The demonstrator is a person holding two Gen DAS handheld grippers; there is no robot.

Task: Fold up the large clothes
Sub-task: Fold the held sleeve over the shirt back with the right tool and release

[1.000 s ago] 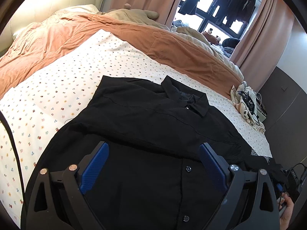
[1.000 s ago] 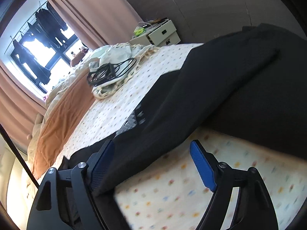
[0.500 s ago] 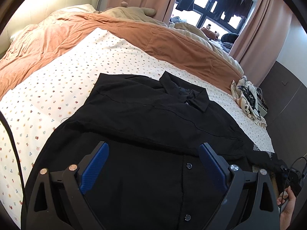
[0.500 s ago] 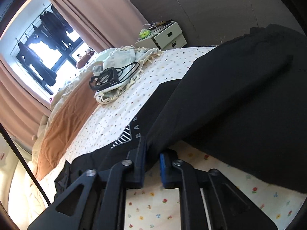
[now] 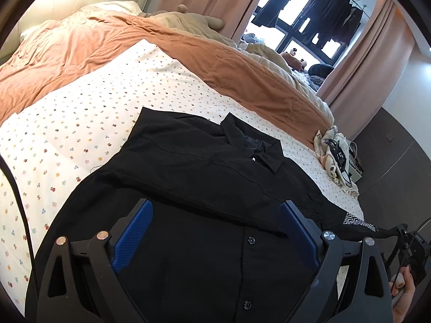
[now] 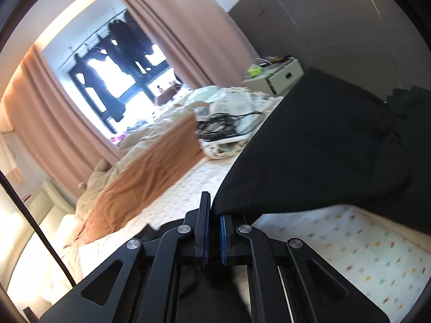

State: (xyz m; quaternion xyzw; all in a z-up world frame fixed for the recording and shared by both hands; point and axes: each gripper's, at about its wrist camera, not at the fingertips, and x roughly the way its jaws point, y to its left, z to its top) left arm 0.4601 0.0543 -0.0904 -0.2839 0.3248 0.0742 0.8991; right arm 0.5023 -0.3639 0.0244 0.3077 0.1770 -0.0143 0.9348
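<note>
A black shirt [image 5: 188, 177] lies spread on the bed [image 5: 80, 140], on a white sheet with small coloured flowers. Its collar points toward the far side of the bed, where an orange blanket [image 5: 229, 72] lies, and the row of buttons runs down toward the camera.

The left gripper [image 5: 215, 231] hangs over the lower front of the shirt. Its jaws stand wide apart, and the two blue pads [image 5: 133, 232] are on either side of the button line. Nothing is between them except the cloth lying flat under them; they press on nothing.

From the right side of the shirt a sleeve [image 5: 358, 222] with a white pattern stretches out to the right gripper [image 5: 401, 232], which the left camera sees at the right edge of its picture, with a hand [image 5: 402, 296] under it.

In the right camera, the right gripper [image 6: 214, 238] has its jaws closed, and the black cloth of the sleeve [image 6: 309, 156] is clamped between the blue pads [image 6: 206, 239]. The cloth comes out of the fingertips and rises up and to the right as a wide dark fold, lifted off the sheet. This picture is a little blurred.

Farther on the bed, near the blanket, lies a heap of light cloth with black cables [image 6: 218, 126] on it, well apart from the shirt. A white bedside cabinet [image 6: 280, 76] stands against the dark wall.
</note>
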